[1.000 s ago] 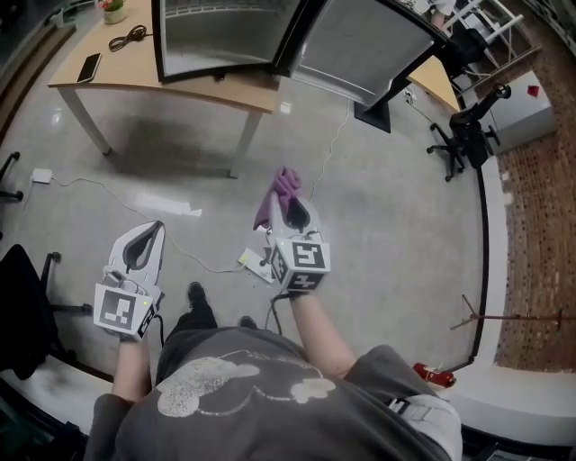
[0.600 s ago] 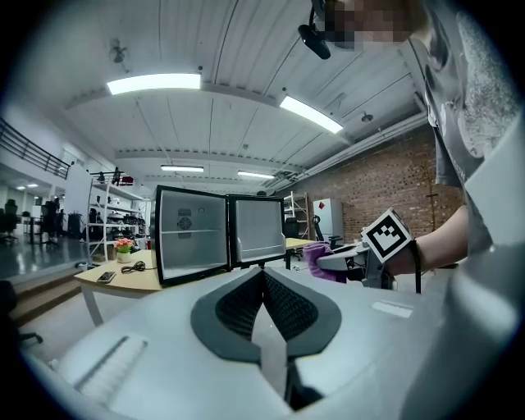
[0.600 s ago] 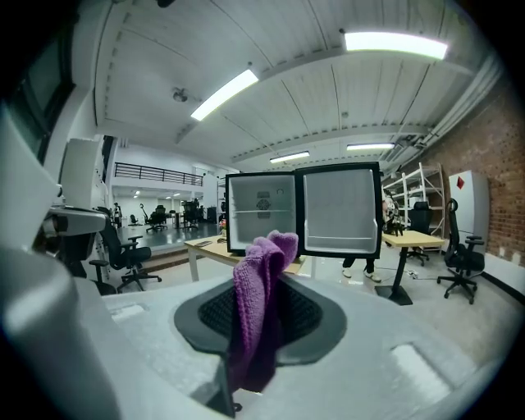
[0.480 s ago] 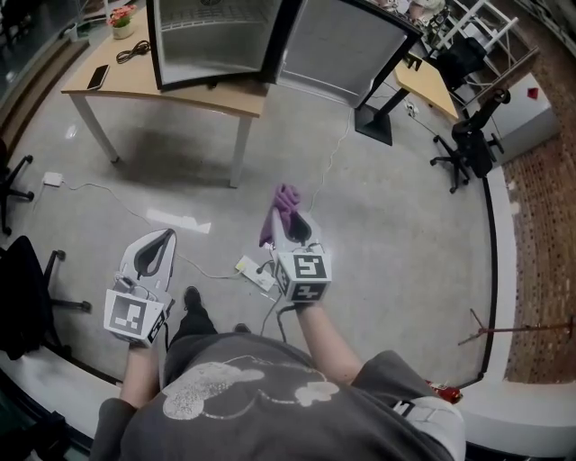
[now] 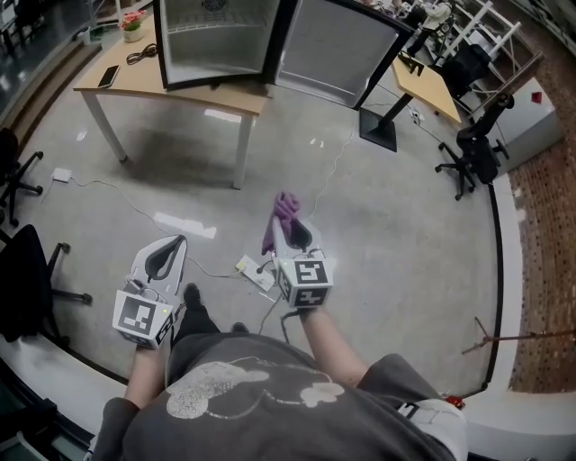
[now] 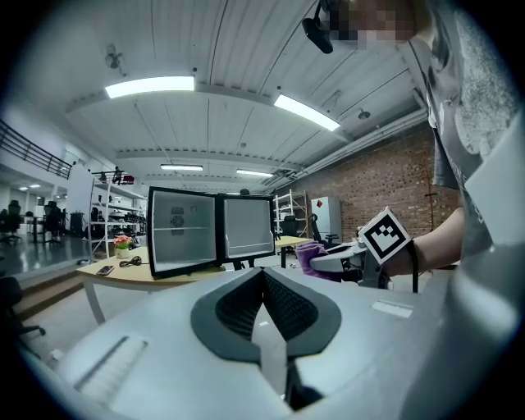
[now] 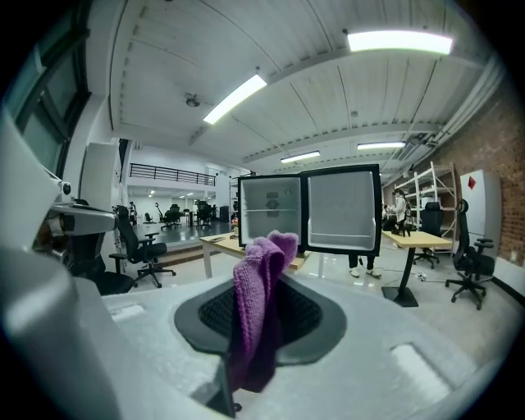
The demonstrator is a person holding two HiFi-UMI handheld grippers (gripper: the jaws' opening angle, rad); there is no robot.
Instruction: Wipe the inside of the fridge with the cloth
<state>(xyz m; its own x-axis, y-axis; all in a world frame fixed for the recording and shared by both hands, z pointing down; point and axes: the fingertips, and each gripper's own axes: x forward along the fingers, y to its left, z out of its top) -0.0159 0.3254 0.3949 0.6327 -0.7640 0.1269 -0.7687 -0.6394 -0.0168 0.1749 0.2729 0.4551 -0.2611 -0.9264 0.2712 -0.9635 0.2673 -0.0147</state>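
A small black fridge [image 5: 216,40] stands on a wooden table [image 5: 171,88] far ahead, its door [image 5: 346,49] swung open to the right; it also shows in the left gripper view as the fridge [image 6: 182,231] and in the right gripper view as the fridge [image 7: 271,209]. My right gripper [image 5: 284,225] is shut on a purple cloth [image 5: 281,216], which sticks up between the jaws [image 7: 258,303]. My left gripper [image 5: 169,250] is shut with nothing in it. Both are held low over the floor, well short of the table.
A phone [image 5: 109,76], a cable [image 5: 141,54] and a flower pot [image 5: 133,22] lie on the table left of the fridge. A power strip [image 5: 255,270] and cords cross the floor. Office chairs [image 5: 472,149] stand right, another chair [image 5: 27,279] at left.
The fridge and table have drifted farther off and up in the head view; both grippers sit a little lower in the frame. The cloth stays clamped in the right gripper.
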